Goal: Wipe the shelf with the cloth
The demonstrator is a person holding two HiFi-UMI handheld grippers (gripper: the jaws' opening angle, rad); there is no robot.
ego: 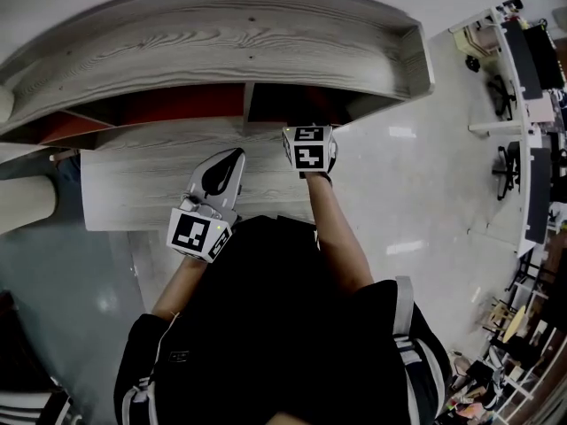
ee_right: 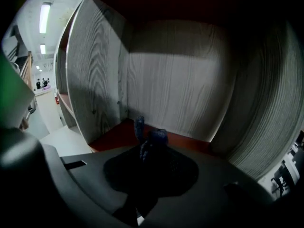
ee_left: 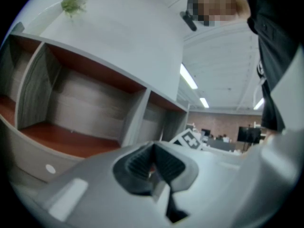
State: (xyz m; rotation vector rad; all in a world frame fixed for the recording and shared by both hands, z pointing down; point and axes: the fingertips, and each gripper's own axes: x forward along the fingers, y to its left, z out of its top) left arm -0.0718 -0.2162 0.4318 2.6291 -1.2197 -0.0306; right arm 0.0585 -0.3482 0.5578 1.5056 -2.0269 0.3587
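The shelf (ego: 221, 34) is grey wood with red-brown compartment floors. My right gripper (ee_right: 145, 152) reaches into the right compartment (ee_right: 175, 80) and is shut on a dark blue cloth (ee_right: 148, 137), a bunched bit of which pokes out past its tips just above the red-brown floor (ee_right: 114, 134). In the head view only its marker cube (ego: 308, 147) shows at the compartment's mouth. My left gripper (ego: 232, 159) hangs over the lower grey ledge (ego: 133, 184), outside the shelf, with its jaws (ee_left: 153, 167) shut on nothing.
A vertical divider (ego: 245, 109) separates the two compartments. A green plant (ee_left: 73, 1) stands on the shelf top. To the right are glossy floor (ego: 399, 202) and office desks and chairs (ego: 523, 104). A beige cylinder (ego: 22, 206) lies at the left.
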